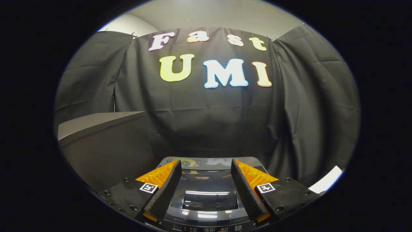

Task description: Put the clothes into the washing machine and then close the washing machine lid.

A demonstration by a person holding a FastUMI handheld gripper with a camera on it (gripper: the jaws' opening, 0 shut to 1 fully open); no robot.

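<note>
Black cloth wall behind. Glossy dark washing machine (206, 199) below tongs (206, 167), lid apparently down. Tongs spread wide, empty. Task judged near complete; clothes unseen.

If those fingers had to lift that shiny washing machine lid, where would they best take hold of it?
Probably at the recessed handle near the front edge of the lid, coming from above and in front. The lid lies flat and glossy, and the recess looks like the only lip to catch. The gripper hovers open above it, holding nothing.
</note>
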